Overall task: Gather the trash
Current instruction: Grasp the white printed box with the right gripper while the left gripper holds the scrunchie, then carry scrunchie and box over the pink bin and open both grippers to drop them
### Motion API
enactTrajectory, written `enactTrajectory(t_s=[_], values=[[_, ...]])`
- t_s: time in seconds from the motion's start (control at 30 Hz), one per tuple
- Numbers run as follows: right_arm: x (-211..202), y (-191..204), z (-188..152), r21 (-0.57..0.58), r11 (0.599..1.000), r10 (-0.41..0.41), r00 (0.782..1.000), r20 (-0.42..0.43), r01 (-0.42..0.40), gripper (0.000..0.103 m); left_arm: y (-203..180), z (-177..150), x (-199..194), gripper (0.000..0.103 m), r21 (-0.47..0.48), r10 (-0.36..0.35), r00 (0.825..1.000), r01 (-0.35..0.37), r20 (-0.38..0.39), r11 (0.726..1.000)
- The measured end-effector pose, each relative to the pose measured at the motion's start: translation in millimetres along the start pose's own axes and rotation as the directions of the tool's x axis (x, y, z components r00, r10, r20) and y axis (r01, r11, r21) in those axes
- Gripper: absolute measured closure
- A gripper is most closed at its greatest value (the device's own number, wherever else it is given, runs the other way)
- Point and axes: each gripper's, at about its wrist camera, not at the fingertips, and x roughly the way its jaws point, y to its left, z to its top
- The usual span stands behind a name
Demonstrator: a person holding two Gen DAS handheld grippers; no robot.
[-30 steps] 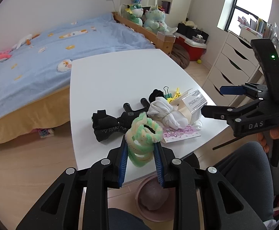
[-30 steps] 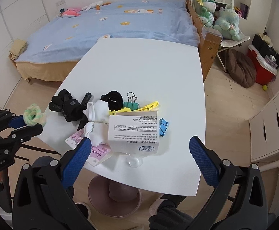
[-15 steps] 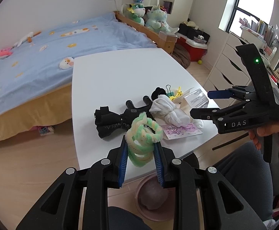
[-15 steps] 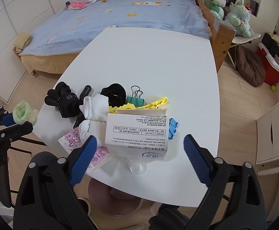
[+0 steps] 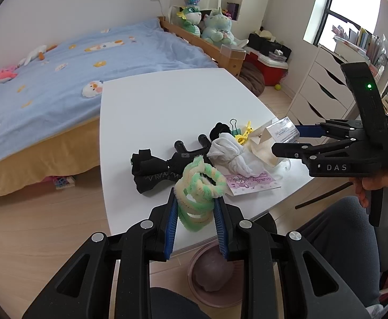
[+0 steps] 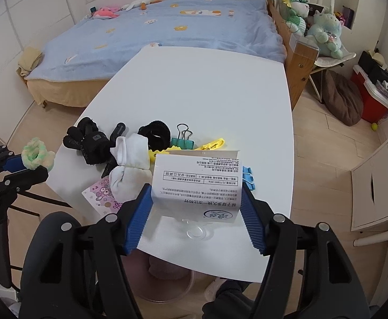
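Packaging card (image 6: 198,186) at near table (image 6: 207,85) edge sits between right gripper (image 6: 195,212) pads, jaws just closing, both pads touching its sides, left gripper (image 5: 195,223) clamped on fuzzy green-yellow loop (image 5: 199,188), socks (image 6: 130,164), clips (image 6: 184,138) beyond.

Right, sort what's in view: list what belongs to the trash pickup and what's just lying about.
Job in hand, likely: fuzzy green-yellow loop, clamped in the left gripper; printed package, the right gripper jaws just closing onto its sides; bin under the table edge.
Lying about: black gloves, white socks, black hair tie, binder clip, yellow clip, pink card.
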Motion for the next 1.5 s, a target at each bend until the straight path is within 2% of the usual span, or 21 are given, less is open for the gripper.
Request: enactTrajectory(t_s=[0.4, 0.7, 1.03, 1.5], values=[[-55, 2, -7, 0.015, 1.0, -0.003, 0.994, 0.11, 0.002, 0.039, -8, 1, -16, 0.077, 0.017, -0.011, 1.0, 0.011, 0.023, 1.0], [-94, 16, -27, 0.0, 1.0, 0.021, 0.986, 0.163, -0.021, 0.039, -24, -6, -36, 0.077, 0.051, -0.026, 0.998, 0.023, 0.05, 0.998], [-118, 34, -62, -0.01, 0.998, 0.055, 0.985, 0.165, -0.054, 0.039, -48, -21, -48, 0.077, 0.083, -0.059, 0.997, 0.054, 0.055, 0.995], [-133, 40, -100, 0.004, 0.999, 0.051, 0.986, 0.158, -0.053, 0.039, -77, -49, -48, 0.077, 0.121, -0.111, 0.994, 0.11, 0.001, 0.987]])
